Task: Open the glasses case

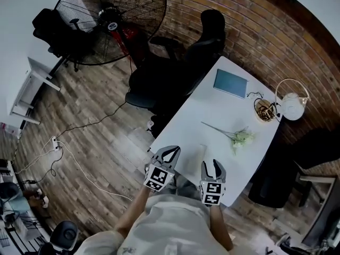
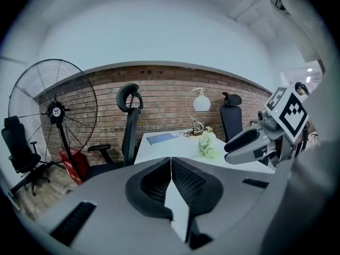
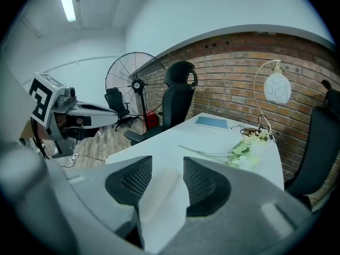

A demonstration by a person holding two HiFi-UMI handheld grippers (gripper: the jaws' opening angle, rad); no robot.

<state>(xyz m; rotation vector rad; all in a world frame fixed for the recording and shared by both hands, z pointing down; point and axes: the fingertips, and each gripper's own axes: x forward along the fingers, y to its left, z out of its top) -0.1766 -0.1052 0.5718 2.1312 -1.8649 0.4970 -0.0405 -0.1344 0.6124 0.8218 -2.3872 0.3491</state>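
Note:
A pale white glasses case lies closed on the near end of the white table, hard to tell from the tabletop. In the right gripper view the case shows low in the gap between the jaws, and the pads stand apart from it. My right gripper is open and hovers just right of the case. My left gripper is at the table's near left corner, its jaws closed tip to tip with nothing between them. Each gripper shows in the other's view: the right gripper and the left gripper.
Further along the table lie a sprig of pale flowers, a blue notebook, a small bowl with cables and a white globe lamp. A black office chair stands at the table's left side. A large floor fan stands beyond it.

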